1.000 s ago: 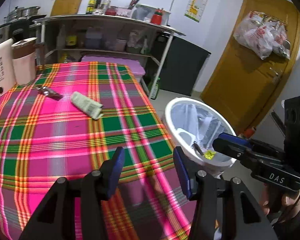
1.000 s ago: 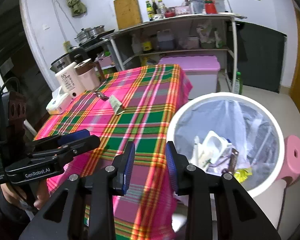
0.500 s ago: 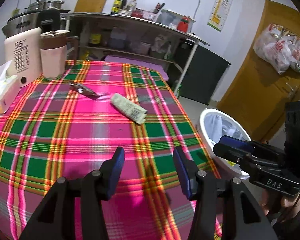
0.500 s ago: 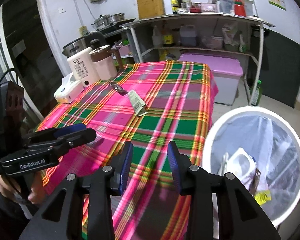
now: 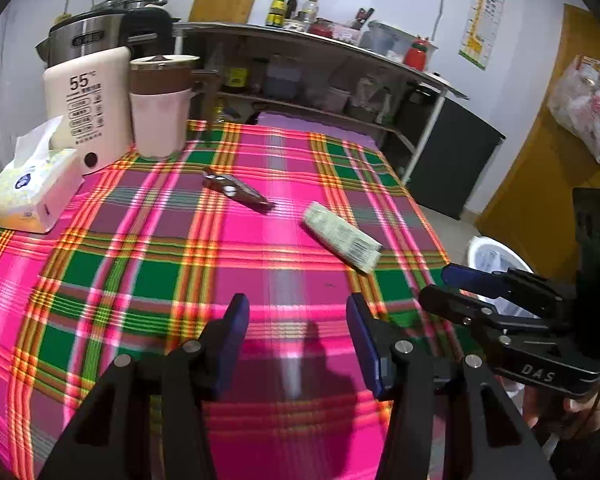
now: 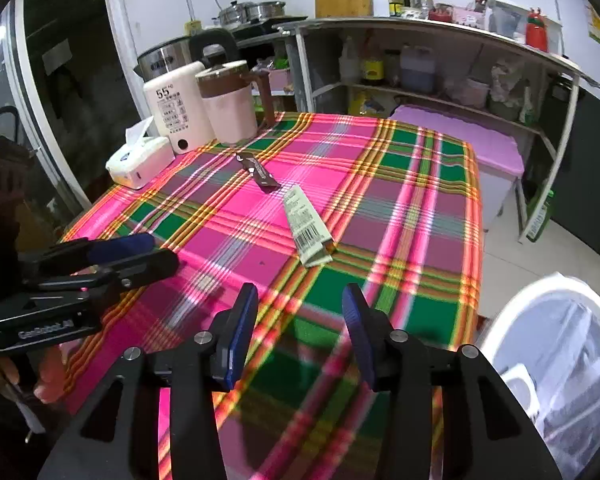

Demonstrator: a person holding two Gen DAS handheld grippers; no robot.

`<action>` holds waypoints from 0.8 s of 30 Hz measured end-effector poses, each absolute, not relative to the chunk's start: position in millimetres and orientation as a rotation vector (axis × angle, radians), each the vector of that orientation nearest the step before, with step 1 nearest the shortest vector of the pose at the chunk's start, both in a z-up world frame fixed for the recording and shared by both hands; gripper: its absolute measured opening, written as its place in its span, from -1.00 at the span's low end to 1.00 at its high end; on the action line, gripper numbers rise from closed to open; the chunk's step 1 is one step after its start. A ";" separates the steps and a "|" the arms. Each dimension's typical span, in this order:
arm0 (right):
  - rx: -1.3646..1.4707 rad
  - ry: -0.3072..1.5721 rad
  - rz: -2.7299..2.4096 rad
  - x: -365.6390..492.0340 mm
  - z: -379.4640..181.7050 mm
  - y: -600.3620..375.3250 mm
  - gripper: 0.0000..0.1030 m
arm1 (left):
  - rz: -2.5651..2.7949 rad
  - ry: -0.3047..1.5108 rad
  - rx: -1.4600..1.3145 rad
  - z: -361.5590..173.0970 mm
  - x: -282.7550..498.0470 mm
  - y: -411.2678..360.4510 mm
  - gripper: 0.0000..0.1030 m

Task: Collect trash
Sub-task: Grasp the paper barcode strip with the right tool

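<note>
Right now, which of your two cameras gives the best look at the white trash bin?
The right wrist view. The trash bin fills its lower right corner, showing the rim, the liner and something white inside. The left wrist view catches only a sliver of the bin, mostly hidden behind the right gripper.

On the worktop (image 6: 420, 184), the dark wrapper (image 6: 259, 173) lies just behind the flattened carton (image 6: 306, 222), the tissue box (image 6: 140, 161) well left of it, the bin (image 6: 556, 360) on the floor to its right.
</note>
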State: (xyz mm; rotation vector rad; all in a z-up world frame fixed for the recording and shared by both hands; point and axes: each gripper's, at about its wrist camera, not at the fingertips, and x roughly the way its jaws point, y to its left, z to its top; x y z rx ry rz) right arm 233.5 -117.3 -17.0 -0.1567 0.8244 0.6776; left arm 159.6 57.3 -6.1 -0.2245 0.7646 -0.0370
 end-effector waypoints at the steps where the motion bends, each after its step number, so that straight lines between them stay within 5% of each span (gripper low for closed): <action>1: -0.163 0.827 0.678 236.9 -18.5 -114.0 -0.12 | -0.031 0.764 -0.228 -6.4 161.0 60.9 0.02; 21: -0.244 0.896 0.659 299.5 -52.6 -63.6 -0.12 | -0.009 0.773 -0.285 -6.6 192.4 97.7 0.02; 24: -0.215 0.904 0.647 300.5 -52.1 -67.2 -0.59 | -0.014 0.771 -0.289 -5.3 201.9 96.5 0.02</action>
